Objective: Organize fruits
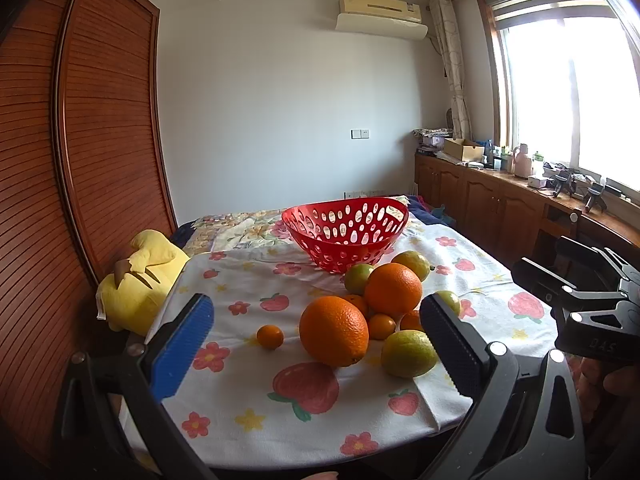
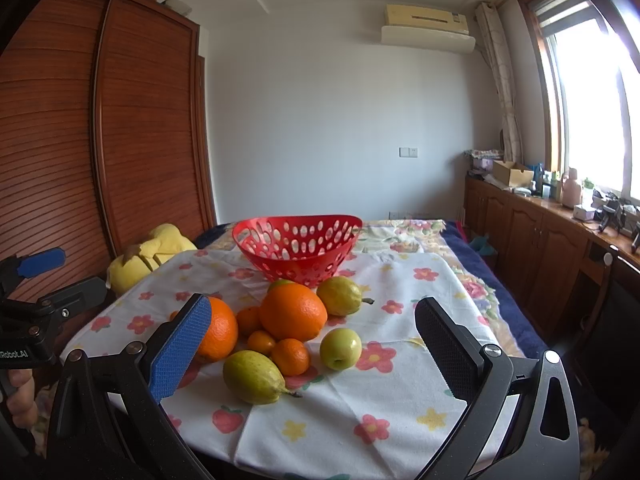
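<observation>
— Yellow plush toy [image 1: 138, 276] lies at the far left, beside the table's edge, next to the wooden wardrobe [image 1: 80, 140]. What is on the table?

— On the flowered cloth [image 1: 280, 400] the fruits lie in one group. From the left: one small mandarin [image 1: 270, 337] alone, then a big orange [image 1: 334, 331], a second big orange [image 1: 393, 289] behind it, and small mandarins between them. A yellow-green pear [image 1: 408, 354] is at the near right of the group.

— And the basket?

— The red basket [image 1: 345, 232] with holes stands farther back, just behind the fruits. No fruit shows inside it.

— How are the grippers?

— The left gripper [image 1: 318, 352] has its jaws wide apart and holds nothing; the near orange shows between them. The right gripper [image 2: 312, 354] is also spread wide and empty. In its view a green apple [image 2: 341, 348] lies to the right of the group, near a second pear [image 2: 342, 295].

— Do the fingers touch any fruit?

— I cannot see any touch.
</observation>
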{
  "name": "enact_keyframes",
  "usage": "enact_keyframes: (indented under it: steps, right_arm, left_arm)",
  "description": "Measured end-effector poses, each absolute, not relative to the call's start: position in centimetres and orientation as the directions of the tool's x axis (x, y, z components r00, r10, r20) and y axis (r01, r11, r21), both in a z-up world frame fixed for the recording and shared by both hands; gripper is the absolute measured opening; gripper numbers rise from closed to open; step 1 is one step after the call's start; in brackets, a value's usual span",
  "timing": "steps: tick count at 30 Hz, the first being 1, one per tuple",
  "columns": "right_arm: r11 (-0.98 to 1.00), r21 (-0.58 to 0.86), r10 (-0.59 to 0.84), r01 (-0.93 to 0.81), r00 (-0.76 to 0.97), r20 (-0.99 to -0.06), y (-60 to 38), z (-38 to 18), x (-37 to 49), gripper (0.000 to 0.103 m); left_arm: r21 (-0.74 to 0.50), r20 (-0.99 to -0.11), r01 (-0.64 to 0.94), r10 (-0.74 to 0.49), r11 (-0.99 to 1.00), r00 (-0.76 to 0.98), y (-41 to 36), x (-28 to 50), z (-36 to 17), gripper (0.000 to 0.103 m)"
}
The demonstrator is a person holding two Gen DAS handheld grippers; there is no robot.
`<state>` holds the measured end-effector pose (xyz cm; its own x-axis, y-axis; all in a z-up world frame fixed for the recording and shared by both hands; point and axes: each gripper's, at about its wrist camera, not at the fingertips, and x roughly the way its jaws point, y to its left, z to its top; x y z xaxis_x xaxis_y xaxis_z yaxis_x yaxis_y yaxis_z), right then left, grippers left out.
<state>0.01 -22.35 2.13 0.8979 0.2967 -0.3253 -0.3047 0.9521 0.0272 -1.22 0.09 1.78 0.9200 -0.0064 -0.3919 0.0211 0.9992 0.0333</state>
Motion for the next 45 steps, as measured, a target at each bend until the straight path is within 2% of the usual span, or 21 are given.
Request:
enact_keyframes:
  steps: [30, 45]
  right_arm:
    - [0.951, 0.026, 0.299, -0.307, 0.898, -0.324, -22.3, 2.2, -0.2, 0.103]
    - [0.931, 0.036, 0.346, -0.362, 0.851, -0.395, -21.4, -1.1, 1.4, 0.103]
  left_arm:
    - [0.036, -0.392, 0.027, -0.011, 0.999, 0.92, -0.4, -1.7, 1.6, 0.103]
    - [0.013, -0.464, 0.053, -0.041, 0.998, 0.885, 0.7, 0.5, -2.6, 0.103]
